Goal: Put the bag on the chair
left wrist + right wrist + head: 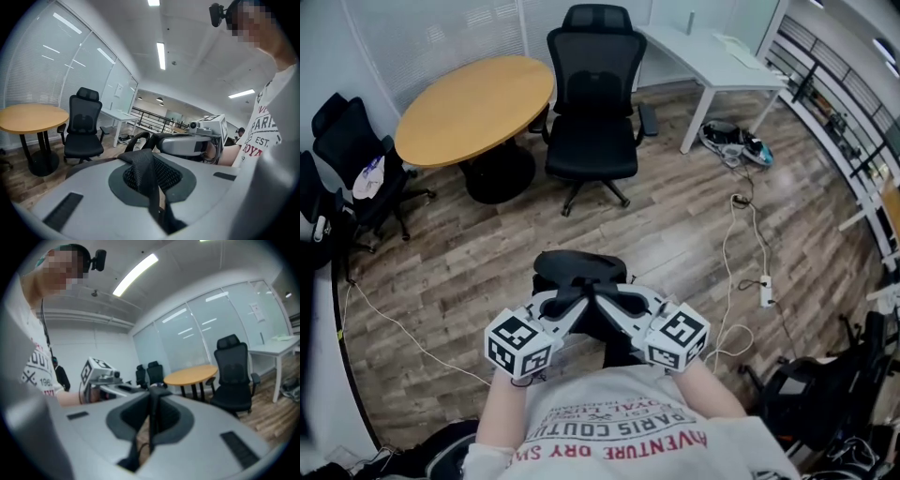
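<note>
All 3 views show the round tan wooden table (473, 108) and the black mesh office chair (592, 103), well ahead of us. Only the head view shows the black fabric bag (579, 267), hanging under the 2 grippers. Only the gripper views show the grips: the left gripper (579, 298) is clamped on the bag's mesh strap (149, 197), and the right gripper (609, 295) is clamped on a thin black strap (153, 423). Both grippers point inward, tips nearly meeting.

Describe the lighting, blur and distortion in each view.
Head view: even light, wide-angle bending at the edges, black bag shows little detail. Left gripper view: round fisheye with dark corners, ceiling lights blown out, strap sharp. Right gripper view: same fisheye, strap soft, chair clearer.
</note>
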`<state>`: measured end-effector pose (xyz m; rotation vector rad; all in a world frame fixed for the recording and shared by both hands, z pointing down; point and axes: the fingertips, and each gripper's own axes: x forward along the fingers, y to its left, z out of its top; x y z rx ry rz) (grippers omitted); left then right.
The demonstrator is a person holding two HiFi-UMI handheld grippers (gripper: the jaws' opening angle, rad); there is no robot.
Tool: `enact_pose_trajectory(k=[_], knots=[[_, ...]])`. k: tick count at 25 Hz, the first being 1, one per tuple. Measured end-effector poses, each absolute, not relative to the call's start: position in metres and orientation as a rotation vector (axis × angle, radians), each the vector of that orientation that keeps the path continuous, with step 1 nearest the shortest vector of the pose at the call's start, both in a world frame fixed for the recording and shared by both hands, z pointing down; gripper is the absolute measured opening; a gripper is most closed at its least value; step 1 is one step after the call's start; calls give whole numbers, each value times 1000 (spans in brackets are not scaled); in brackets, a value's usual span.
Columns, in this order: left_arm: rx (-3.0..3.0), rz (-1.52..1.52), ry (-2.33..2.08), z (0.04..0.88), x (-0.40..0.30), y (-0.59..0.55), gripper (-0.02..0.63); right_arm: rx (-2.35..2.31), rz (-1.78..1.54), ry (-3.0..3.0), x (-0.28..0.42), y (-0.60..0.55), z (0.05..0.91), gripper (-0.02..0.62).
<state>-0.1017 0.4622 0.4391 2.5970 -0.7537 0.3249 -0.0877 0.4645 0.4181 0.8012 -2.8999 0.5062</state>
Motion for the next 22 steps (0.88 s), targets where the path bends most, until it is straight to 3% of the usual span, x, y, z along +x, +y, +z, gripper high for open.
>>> enact_pose_trajectory(k=[13, 22], knots=[[2508, 270, -902, 438, -36, 270, 38, 503, 459, -2927, -21, 278, 416, 46], [2477, 246, -900, 445, -7, 153, 38, 584, 451, -2913, 7, 160, 421, 46]])
